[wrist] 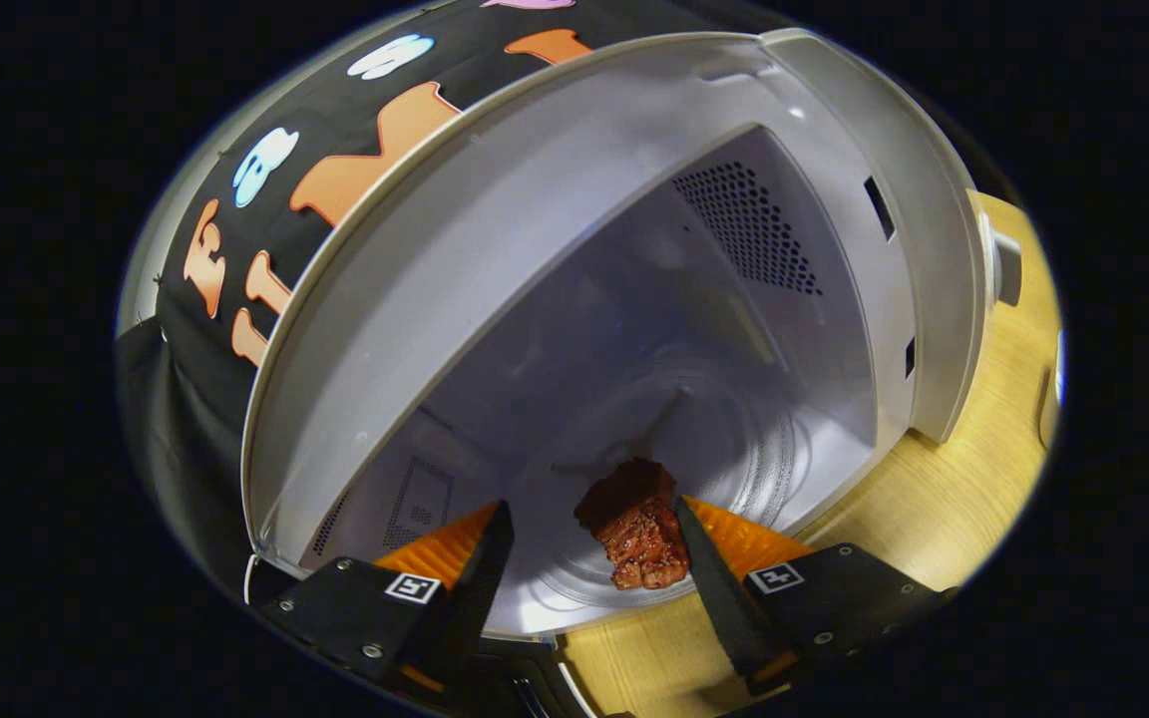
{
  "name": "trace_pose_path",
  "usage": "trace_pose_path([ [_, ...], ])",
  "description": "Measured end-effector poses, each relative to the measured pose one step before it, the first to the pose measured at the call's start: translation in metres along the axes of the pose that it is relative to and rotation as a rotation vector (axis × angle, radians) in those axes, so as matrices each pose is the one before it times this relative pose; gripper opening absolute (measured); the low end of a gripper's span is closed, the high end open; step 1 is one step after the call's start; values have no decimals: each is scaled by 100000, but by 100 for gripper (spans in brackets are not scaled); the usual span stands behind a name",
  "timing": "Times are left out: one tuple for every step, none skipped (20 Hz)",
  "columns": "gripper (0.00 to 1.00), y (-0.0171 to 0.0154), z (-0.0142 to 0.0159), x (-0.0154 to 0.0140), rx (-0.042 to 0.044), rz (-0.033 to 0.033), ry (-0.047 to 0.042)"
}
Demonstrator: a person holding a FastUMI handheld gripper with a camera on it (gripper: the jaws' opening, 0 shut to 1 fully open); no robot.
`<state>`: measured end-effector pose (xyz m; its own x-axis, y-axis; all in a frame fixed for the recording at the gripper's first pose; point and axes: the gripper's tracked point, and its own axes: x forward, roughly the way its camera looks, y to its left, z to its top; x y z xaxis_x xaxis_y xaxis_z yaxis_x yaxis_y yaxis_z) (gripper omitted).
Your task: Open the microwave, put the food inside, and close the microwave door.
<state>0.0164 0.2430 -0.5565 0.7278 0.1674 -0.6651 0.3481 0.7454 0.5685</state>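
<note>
The microwave [574,299] stands open on the wooden desk [944,499], its round glass plate [734,449] showing inside. The gripper [589,534] has its fingers spread apart, gripping nothing. The food [634,524], a brown glazed chunk of meat, lies on the near edge of the plate between the fingers, close against the right one and well apart from the left. It looks light, fairly firm, with a shiny and perhaps slippery surface; its two broad sides would give the surest hold.
</note>
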Motion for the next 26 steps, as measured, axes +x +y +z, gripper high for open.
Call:
trace_pose_path([
  [97, -220, 108, -262, -2869, -305, -353],
  [97, -146, 228, -673, -2056, 313, 26],
  [98, -166, 111, -579, -1880, -434, 243],
  [98, -94, 36, -708, -1976, 646, 244],
  [98, 168, 81, -931, -2536, 957, -221],
  [98, 40, -8, -1035, -2818, 684, -271],
  [98, 116, 49, -1084, -2589, 868, -350],
  [98, 137, 29, -1135, -2281, 805, -138],
  [98, 195, 80, -1088, -2059, 822, -304],
  [98, 148, 40, -1137, -2028, 491, -121],
  [98, 71, 102, -1180, -1545, 369, -442],
  [98, 135, 308, -1217, -1129, 194, -790],
  [98, 66, 207, -1204, -597, -142, -925],
  [98, 89, 192, -1181, -406, -494, -701],
  [98, 39, 92, -1213, 11, -691, -899],
  [98, -80, 158, -1406, 24, -739, -997],
  [98, 14, -92, -1192, -139, -886, -456],
  [98, -209, -183, -1122, -847, -1174, -379],
  [98, -280, -340, -1055, -1285, -1489, 94],
  [98, -233, -397, -990, -1997, -1155, 271],
  [98, -245, -407, -939, -1833, -934, 493],
  [98, -305, -465, -886, -1418, -693, 484],
  [98, -90, -367, -798, -796, 33, 1065],
  [98, 15, -543, -822, -1013, 388, 1172],
  [98, 104, -420, -685, -1458, 483, 528],
  [98, 85, -293, -644, -1462, 423, 340],
])
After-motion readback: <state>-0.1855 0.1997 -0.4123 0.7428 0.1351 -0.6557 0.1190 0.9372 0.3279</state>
